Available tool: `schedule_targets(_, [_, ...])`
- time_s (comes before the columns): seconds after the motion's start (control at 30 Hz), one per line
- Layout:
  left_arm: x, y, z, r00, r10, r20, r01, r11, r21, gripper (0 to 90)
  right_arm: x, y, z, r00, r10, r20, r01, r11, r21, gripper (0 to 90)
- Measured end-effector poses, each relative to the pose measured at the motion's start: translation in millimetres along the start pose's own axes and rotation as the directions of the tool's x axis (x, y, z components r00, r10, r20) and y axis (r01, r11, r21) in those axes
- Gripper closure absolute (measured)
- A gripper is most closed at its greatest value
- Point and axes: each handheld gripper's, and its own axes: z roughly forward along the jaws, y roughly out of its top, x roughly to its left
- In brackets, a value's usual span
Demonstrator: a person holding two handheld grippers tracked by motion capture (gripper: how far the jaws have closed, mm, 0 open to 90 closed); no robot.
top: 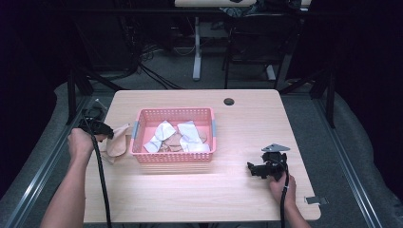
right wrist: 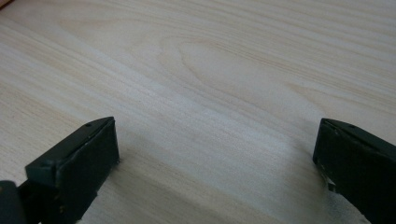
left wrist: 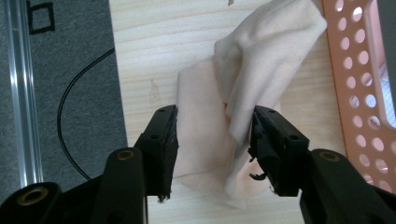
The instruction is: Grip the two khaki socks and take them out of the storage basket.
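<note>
- The peach cloth lies crumpled on the surface just beside the pink basket, soft, light and floppy.
- Left gripper jaws stand apart around it; a raised fold offers the best hold.
- Right gripper jaws gape wide, empty.

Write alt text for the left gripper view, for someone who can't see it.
A crumpled peach cloth lies on the light wooden table, between the parted black jaws of the left tongs. A pink perforated basket stands at the right edge, and grey floor with a thin black cable shows at the left.
</note>
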Motion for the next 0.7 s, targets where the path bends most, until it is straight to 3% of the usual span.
schedule_targets(0.17, [5.1,-10.1,-10.3,0.9999,-0.008,-0.01,0.008,0.9996,-0.027,39.0,0.1,0.0,0.1,1.0,0.001,-0.003,-0.001,1.0,-0.002,0.0])
schedule_targets(0.3, [7.1,-19.2,-19.9,0.9999,0.003,0.014,-0.002,0.999,-0.045,30.6,0.0,0.0,-0.1,1.0,-0.001,0.001,0.001,1.0,0.001,0.0])
schedule_targets(0.7, [1.7,-60.1,-30.6,0.9994,0.029,0.019,-0.028,0.9961,-0.084,19.5,0.0,0.0,-0.1,1.0,-0.002,0.002,0.002,1.0,0.001,0.0])
